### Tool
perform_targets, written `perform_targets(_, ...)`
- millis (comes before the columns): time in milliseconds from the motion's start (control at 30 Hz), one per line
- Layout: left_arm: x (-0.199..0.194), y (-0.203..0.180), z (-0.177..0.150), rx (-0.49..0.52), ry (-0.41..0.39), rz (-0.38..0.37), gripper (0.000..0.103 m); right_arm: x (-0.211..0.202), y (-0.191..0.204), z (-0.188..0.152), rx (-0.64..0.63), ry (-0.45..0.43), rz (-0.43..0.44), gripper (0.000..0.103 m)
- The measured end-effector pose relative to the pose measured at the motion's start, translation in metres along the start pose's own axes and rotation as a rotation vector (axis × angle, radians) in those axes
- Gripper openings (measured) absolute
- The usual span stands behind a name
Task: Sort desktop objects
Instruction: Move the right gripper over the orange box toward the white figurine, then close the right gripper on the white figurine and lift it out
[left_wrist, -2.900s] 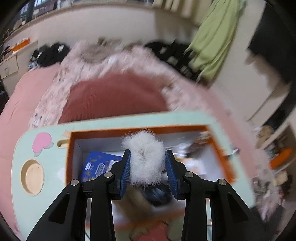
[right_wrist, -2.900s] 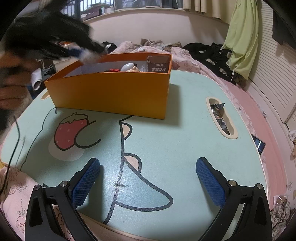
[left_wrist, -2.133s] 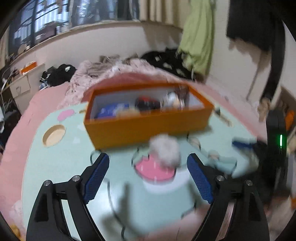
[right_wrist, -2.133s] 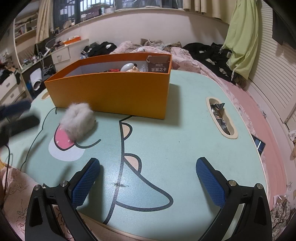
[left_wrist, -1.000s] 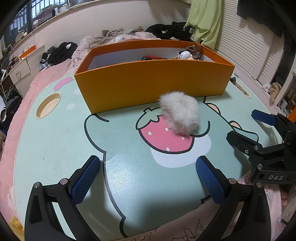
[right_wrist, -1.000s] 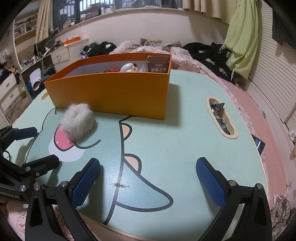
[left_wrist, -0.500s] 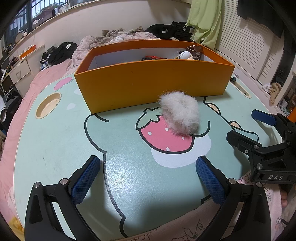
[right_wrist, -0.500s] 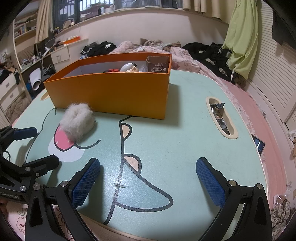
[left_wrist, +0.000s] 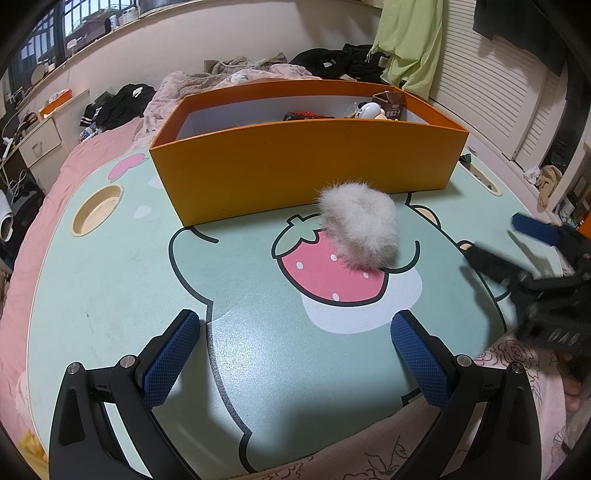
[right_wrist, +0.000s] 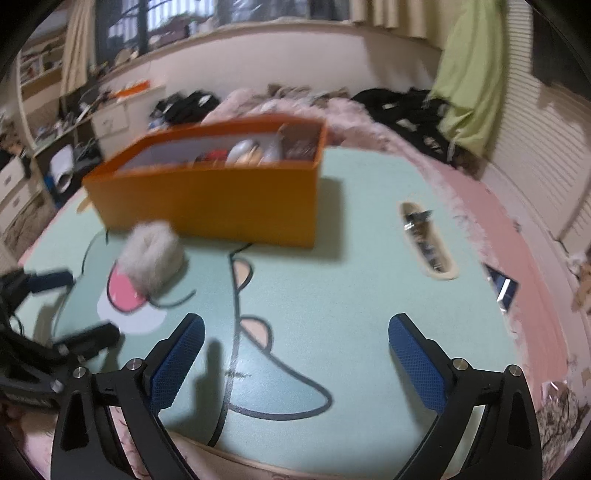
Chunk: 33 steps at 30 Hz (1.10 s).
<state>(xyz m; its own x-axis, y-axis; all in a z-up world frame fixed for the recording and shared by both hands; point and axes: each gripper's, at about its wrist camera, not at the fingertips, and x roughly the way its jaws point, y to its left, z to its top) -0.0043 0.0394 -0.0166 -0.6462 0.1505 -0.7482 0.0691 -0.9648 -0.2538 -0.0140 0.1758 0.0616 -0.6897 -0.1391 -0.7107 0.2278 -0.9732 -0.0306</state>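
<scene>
— What sort of room and surface is it?

— A cluttered bedroom. A pale green table (left_wrist: 110, 280) printed with a cartoon strawberry (left_wrist: 332, 273) sits over pink bedding, and an orange box (left_wrist: 295, 162) stands across its far half.

— Where is the thing to be sorted?

— A grey-white fur ball (left_wrist: 360, 227) lies on the table just in front of the box's long front wall, on the strawberry's upper right corner. It is an oblong tuft; in the left wrist view its long axis runs from the box towards the near right, one end near the wall, though whether it touches cannot be told. Nothing grips it.

— And the grippers?

— The left gripper (left_wrist: 295, 354) hangs over the near edge, jaws spread wide and empty, the fur ball ahead between the lines of its fingers. The right gripper (right_wrist: 295, 362) is likewise wide open and empty; its view is blurred.

— Room to move?

— Bare table lies to the left, around a round recess (left_wrist: 96, 209), and on the right up to a slot (right_wrist: 428, 240) holding small items. The box's right end already holds several things.
</scene>
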Motion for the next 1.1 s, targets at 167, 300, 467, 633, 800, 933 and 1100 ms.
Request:
perform_targets(167,0.006,-0.001,0.001,-0.006,-0.006,-0.001,0.103,-0.018,-0.002,0.037,0.068,-0.045,0.055,0.100)
perform_targets(300,0.005,-0.001,0.000,-0.012,-0.010,-0.003,0.103,-0.023,0.009,0.075,0.048,-0.057,0.046,0.097)
perform_targets(467,0.005,-0.001,0.000,-0.014,-0.011,-0.004,0.103,0.000,0.019,0.112,0.035,0.059,0.112,0.084)
perform_targets(633,0.003,-0.001,0.000,-0.020,-0.015,-0.006,0.103,0.026,0.019,0.117,0.068,0.133,0.137,0.081)
perform_targets(800,0.003,-0.001,0.000,-0.026,-0.019,-0.007,0.103,0.039,0.017,0.121,0.059,0.188,0.172,0.077)
perform_targets(933,0.002,-0.001,-0.001,-0.033,-0.025,-0.010,0.103,0.047,0.004,0.129,0.069,0.255,0.219,0.066)
perform_targets(1100,0.004,-0.001,-0.001,-0.039,-0.030,-0.012,0.103,0.053,0.001,0.134,0.089,0.291,0.260,0.065)
